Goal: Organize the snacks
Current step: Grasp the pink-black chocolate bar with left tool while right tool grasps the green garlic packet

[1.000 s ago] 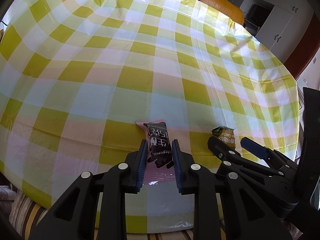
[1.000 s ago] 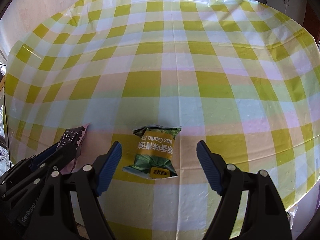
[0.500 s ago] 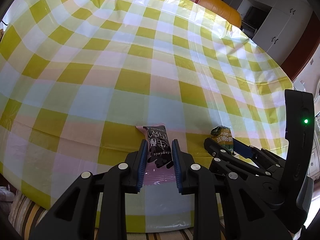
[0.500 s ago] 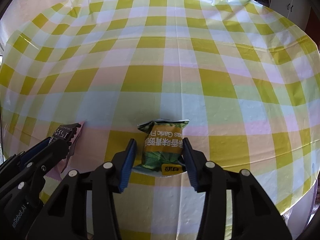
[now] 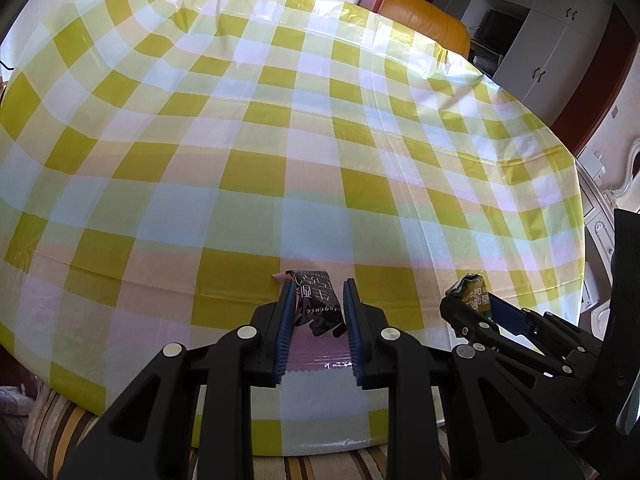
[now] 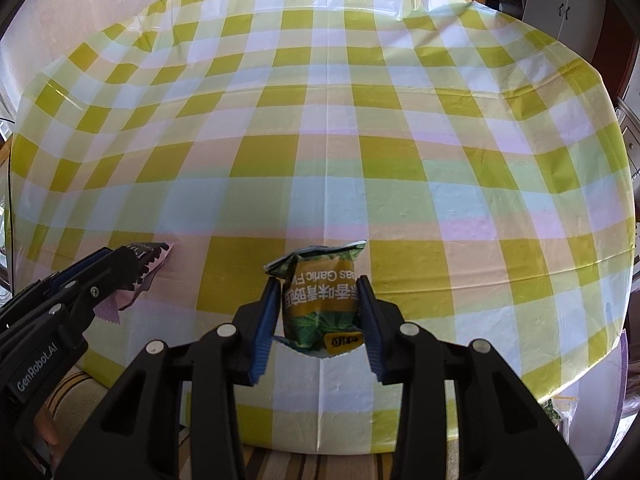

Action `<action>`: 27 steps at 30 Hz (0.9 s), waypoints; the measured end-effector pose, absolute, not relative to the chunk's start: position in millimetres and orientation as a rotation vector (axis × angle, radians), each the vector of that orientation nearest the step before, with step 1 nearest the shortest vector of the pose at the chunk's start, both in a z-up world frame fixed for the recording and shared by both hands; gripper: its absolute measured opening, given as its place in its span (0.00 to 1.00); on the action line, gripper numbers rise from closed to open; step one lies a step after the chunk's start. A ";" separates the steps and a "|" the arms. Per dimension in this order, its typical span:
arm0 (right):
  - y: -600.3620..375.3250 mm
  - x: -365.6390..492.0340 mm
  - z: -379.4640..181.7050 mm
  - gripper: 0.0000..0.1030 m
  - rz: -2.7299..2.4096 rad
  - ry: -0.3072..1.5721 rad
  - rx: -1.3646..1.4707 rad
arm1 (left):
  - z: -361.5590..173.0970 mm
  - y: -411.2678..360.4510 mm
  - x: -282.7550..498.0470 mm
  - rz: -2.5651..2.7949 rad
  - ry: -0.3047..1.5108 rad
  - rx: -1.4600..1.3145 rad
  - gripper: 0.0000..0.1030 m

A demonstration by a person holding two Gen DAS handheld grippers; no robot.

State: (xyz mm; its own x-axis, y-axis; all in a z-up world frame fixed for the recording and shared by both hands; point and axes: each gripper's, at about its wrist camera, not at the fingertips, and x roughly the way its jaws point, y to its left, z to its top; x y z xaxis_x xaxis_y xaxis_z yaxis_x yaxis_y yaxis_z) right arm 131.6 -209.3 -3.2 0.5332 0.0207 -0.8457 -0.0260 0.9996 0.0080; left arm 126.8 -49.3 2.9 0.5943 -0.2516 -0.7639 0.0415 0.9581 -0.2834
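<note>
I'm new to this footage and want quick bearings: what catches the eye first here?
The yellow-checked tablecloth fills both views. At its near edge, the right tool is clamped on a green snack bag, its jaws having just closed. Beside it, the left tool grips a pink-and-black snack packet.

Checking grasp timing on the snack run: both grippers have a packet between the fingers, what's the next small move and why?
Probably a short lift of both together. The right gripper has just been closing and its pads now press the green and yellow crinkled foil pea packet; the left gripper is clamped on the pink and black flat wrapper. Both sit low over the yellow checked plastic tablecloth.
</note>
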 end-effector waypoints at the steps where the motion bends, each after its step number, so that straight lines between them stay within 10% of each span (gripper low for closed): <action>1: -212.0 128.2 -1.2 0.38 0.025 1.005 -0.004 | 4.4 -51.0 125.3 -0.176 0.919 -0.243 0.21; 4: -221.6 118.2 3.8 0.38 0.014 1.000 0.007 | 7.7 -56.3 120.9 -0.197 0.920 -0.238 0.03; 15: -258.0 86.1 14.9 0.37 -0.035 0.986 0.045 | 8.4 -56.1 112.0 -0.228 0.945 -0.284 0.05; 20: -277.6 66.7 23.8 0.37 -0.051 0.961 0.067 | -0.8 -42.4 109.8 -0.223 1.000 -0.337 0.52; 27: -322.0 41.2 28.4 0.37 -0.094 0.943 0.126 | -9.9 -51.4 116.7 -0.223 1.065 -0.287 0.51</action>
